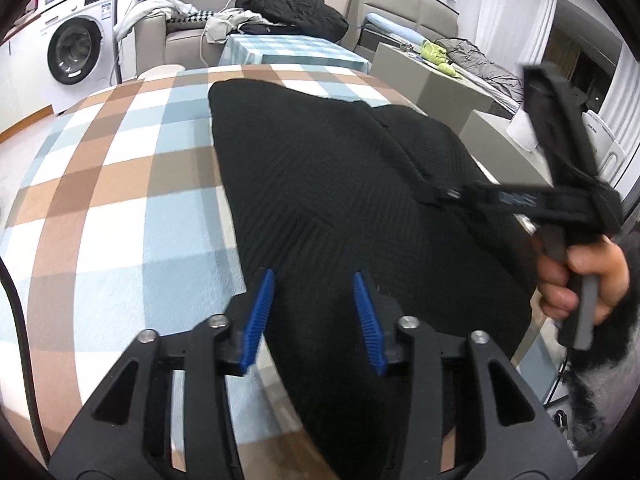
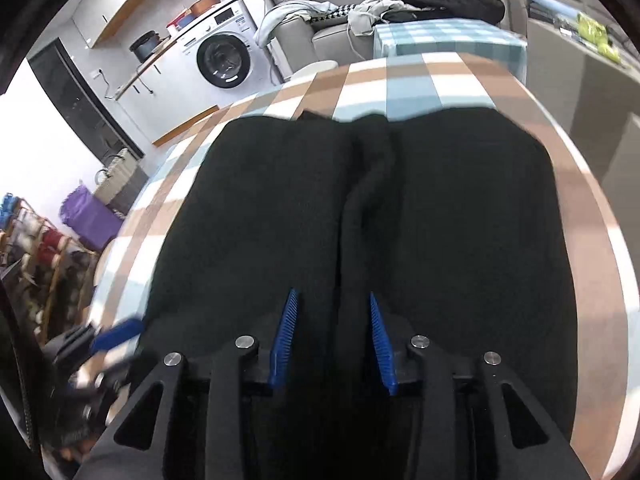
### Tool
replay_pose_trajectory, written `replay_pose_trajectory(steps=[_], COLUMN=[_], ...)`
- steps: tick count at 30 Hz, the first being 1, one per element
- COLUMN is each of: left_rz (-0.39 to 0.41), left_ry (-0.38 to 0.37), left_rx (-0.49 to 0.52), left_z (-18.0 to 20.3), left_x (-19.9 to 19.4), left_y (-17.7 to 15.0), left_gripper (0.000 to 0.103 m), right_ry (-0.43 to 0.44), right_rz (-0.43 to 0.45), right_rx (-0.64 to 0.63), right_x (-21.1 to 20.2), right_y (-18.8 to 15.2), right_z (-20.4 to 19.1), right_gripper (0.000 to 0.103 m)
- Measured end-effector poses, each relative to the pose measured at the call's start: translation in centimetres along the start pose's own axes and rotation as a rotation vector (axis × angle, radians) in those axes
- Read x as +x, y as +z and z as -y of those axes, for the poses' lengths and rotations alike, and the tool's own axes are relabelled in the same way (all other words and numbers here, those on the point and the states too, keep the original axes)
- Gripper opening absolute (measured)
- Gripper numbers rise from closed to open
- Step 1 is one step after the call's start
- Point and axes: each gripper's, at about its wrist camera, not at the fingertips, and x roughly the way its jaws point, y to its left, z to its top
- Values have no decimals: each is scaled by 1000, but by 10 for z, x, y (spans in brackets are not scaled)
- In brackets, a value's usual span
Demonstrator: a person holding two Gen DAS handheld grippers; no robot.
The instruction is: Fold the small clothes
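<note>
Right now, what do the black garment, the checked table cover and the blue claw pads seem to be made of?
Black garment: apparently matte knit, with ribbed chevron lines in its surface.
Checked table cover: seemingly soft woven or fleecy cloth, matte, slightly fuzzy.
Blue pads: probably moulded rubber or plastic, with fine ridges.

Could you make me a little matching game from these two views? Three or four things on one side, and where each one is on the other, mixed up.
Things:
1. black knitted garment
2. washing machine
3. checked tablecloth
4. pile of dark clothes

Places:
A. on the sofa at the far end of the room
B. spread flat over the table, under the garment
C. against the wall, beside the sofa
D. lying on the table, right under both claws

Pairs: 1-D, 2-C, 3-B, 4-A
</note>
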Motion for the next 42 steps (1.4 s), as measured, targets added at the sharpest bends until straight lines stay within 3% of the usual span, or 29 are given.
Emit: replay_pose_trajectory(steps=[2, 5, 6, 8, 11, 13, 15, 16, 18, 24, 26, 28, 31, 38, 42], left_rz=[-3, -18, -23, -28, -17, -20, -31, -36, -42, -43, -31, -21, -3, 21, 30], left_ry=[1, 3, 6, 6, 18, 9, -1, 1, -12, -31, -22, -12, 0, 42, 72], left_rx=[-9, -27, -35, -48, -45, -57, -69, -72, -89, -135, -154, -164, -179, -163, -188], left_z=[-1, -4, -6, -7, -8, -11, -13, -13, -14, -13, -10, -9, -11, -17, -38], left_x=[-5, -7, -7, -9, -15, -16, -12, -10, -4, 17, 23, 26, 25, 16, 2], left_y=[-6, -16, -18, -21, -22, -23, -23, -23, -22, -11, -6, -4, -3, -7, -14], left_gripper=[51, 51, 51, 51, 51, 52, 52, 52, 52, 52, 48, 28, 17, 15, 15], right_ry=[46, 31, 25, 29, 48, -5, -26, -13, -4, -103, -142, -154, -201, -213, -162], right_rz=[-11, -16, -12, 3, 68, 34, -11, -2, 29, 94, 86, 45, 54, 40, 18], right_rx=[15, -12, -18, -10, -14, -27, -17, 1, 11, 50, 55, 49, -31, -66, -97], right_x=[-11, -20, -21, -20, -42, -38, -29, -33, -45, -77, -81, -72, -71, -64, -54], right_y=[-18, -42, -47, -51, -54, -58, -60, -61, -63, -71, -77, -82, -92, -98, -96], right_z=[-1, -8, -9, -9, -14, -12, -10, -8, -5, 17, 27, 33, 23, 13, -2], right_gripper=[37, 37, 33, 12, 11, 12, 21, 27, 29, 37, 37, 37, 37, 38, 38])
